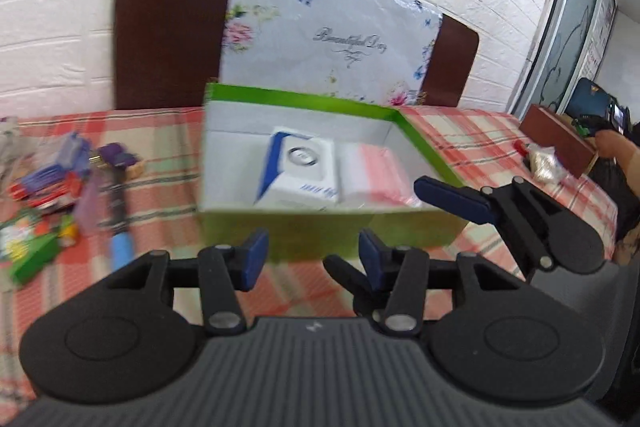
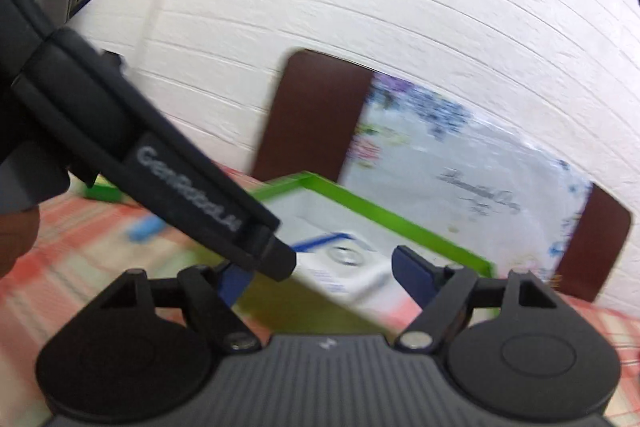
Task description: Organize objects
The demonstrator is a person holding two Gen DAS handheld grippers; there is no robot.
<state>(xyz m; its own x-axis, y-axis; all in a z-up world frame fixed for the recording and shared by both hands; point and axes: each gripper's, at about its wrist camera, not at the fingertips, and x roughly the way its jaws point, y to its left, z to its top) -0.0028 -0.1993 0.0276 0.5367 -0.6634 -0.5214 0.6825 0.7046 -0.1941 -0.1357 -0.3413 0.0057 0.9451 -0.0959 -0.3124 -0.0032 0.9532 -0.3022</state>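
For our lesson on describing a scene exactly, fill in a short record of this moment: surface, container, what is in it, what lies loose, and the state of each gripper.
surface: table with a red plaid cloth
container: green box, open, white inside
contents: white and blue carton; pink and white pack to its right
loose items: pile of small colourful things left of the box, too blurred to name
behind box: floral bag against a brown chair
left gripper: fingers apart, nothing between them
right gripper: fingers apart, nothing held
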